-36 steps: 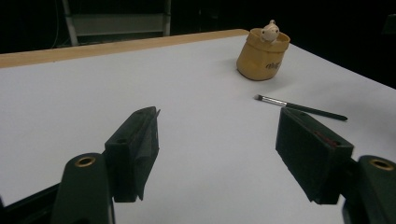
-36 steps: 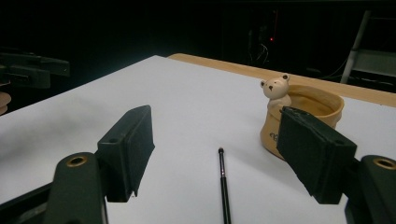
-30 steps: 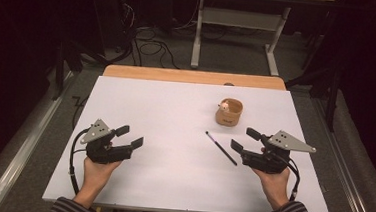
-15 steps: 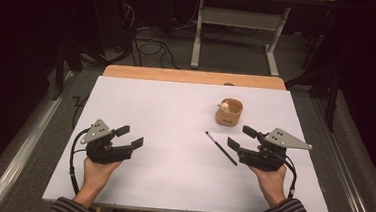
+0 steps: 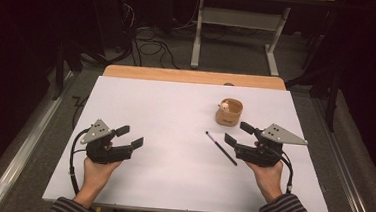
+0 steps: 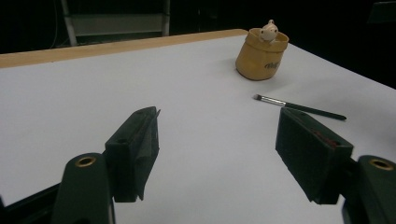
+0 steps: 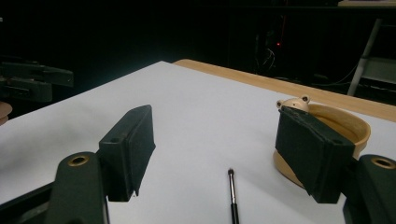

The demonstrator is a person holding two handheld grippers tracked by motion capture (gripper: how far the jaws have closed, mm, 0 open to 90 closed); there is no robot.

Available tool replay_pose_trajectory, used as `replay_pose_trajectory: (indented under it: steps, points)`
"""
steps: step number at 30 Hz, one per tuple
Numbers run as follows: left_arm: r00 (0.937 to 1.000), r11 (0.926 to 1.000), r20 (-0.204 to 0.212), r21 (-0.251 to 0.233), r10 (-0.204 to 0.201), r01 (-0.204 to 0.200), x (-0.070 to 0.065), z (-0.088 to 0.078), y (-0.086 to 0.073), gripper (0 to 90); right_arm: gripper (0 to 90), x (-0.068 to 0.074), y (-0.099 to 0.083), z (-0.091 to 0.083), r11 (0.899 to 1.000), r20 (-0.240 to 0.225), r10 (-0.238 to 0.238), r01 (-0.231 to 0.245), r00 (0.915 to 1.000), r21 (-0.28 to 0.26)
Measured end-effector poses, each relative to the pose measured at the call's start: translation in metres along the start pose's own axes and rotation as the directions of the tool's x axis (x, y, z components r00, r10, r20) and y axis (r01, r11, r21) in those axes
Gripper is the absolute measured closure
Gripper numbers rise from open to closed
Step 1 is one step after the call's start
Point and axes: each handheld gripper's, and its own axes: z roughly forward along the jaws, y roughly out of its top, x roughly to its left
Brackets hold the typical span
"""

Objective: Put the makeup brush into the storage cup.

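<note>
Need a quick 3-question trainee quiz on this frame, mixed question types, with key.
1. True or false: the right tool is shut on the brush.
2. Multiple choice: where does the brush lie relative to the wooden cup in the high view? A) inside it B) nearer the person and apart from it C) behind it, by the table's far edge
3. Fill in: the left tool has its jaws ____ and holds nothing.

Key: 1 false: its jaws stand open, with the brush lying flat on the white table between and ahead of them in the right gripper view. 2 B. 3 open.
</note>
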Motion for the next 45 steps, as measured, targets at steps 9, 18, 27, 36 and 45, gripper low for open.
replay_pose_trajectory:
  steps: [9,18,27,36,45]
  points:
    - [1.0000,1.0000,-0.005,-0.005,-0.001,0.001,0.001,-0.001,0.000,30.3,30.4,0.002,0.005,0.007,1.000,0.003,-0.007,0.007,1.0000,-0.022]
    - [1.0000,1.0000,-0.006,-0.006,0.001,-0.001,0.000,-0.001,0.000,30.3,30.9,0.002,0.010,0.014,1.000,0.008,-0.006,0.006,0.9999,-0.028]
    - [1.0000,1.0000,-0.005,-0.005,0.001,-0.002,0.000,-0.001,0.000,30.3,29.3,0.001,0.015,0.023,1.000,0.012,0.013,-0.013,0.9998,-0.020]
    - [1.0000,1.0000,-0.005,-0.004,0.002,-0.002,0.000,0.000,0.000,30.4,29.3,-0.001,0.018,0.029,1.000,0.012,0.013,-0.013,0.9998,-0.008]
    - [1.0000,1.0000,-0.004,-0.003,0.003,-0.003,0.000,0.000,0.000,30.4,29.1,0.002,0.023,0.035,1.000,0.016,0.000,0.000,0.9999,-0.001]
